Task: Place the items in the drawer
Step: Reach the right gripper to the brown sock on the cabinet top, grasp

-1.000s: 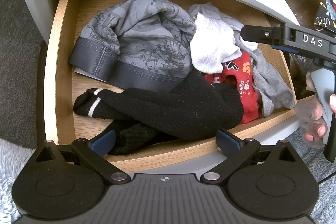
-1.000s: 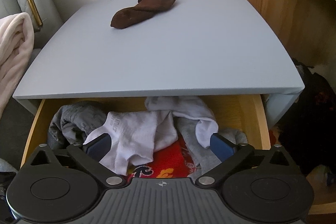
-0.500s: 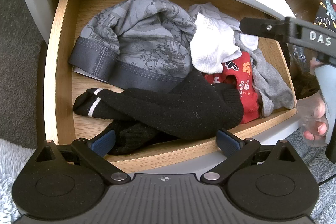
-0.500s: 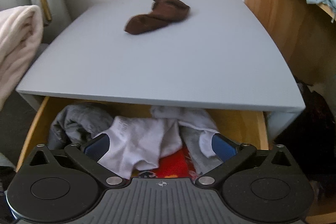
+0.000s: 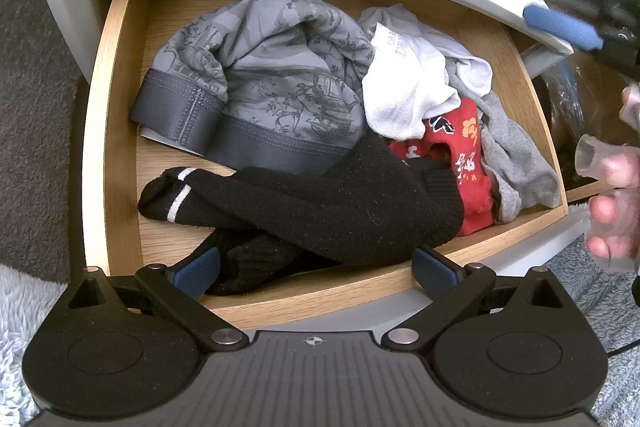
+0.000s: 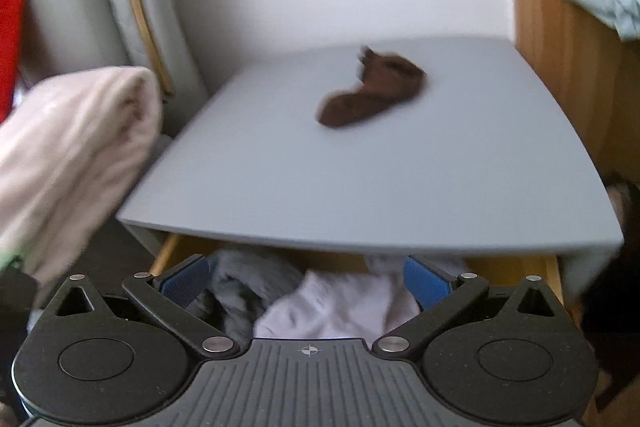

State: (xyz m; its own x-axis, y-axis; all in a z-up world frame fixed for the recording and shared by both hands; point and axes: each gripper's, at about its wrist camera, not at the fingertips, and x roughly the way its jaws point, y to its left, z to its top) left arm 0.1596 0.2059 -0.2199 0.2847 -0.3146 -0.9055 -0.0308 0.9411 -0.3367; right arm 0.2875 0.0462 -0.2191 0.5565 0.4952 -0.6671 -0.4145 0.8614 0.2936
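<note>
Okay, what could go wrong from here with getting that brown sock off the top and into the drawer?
The brown sock lies far back on the grey top, so the open right claw faces a long reach. The drawer is already heaped; the black socks overhang its front edge and might snag on closing.

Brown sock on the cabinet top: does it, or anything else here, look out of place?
Yes. The brown sock lies alone on the grey cabinet top, outside the open drawer that holds the other clothes. Both claws are open and empty.
</note>
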